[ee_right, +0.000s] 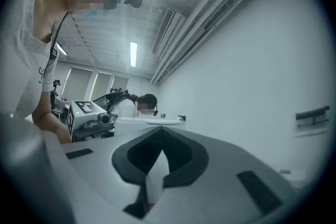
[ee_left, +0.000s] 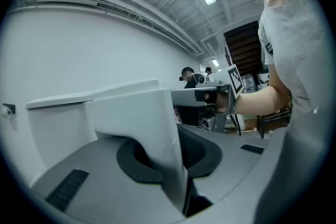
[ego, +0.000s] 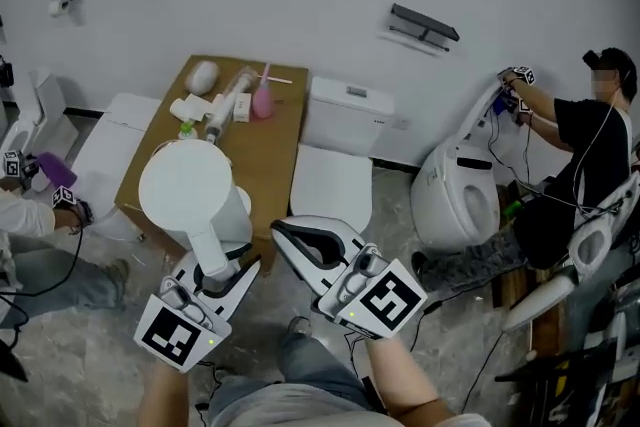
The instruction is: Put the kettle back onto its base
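Observation:
My left gripper (ego: pixel 222 265) is shut on the handle of the white kettle (ego: pixel 190 187), which it holds upright over the near edge of the wooden table (ego: pixel 262 155). In the left gripper view the kettle's white handle (ee_left: pixel 137 118) fills the gap between the jaws (ee_left: pixel 173 162). My right gripper (ego: pixel 292 237) floats just right of the kettle, jaws together with nothing in them. In the right gripper view (ee_right: pixel 156 168) only a thin slit shows between its pads. No kettle base shows in any view.
On the table's far end lie a pink bottle (ego: pixel 262 100), a white lump (ego: pixel 203 75) and a tube (ego: pixel 225 110). White toilets stand to the right (ego: pixel 338 160) and far right (ego: pixel 458 190). A seated person (ego: pixel 575 165) works at the right, and another person's arm (ego: pixel 30 215) shows at the left.

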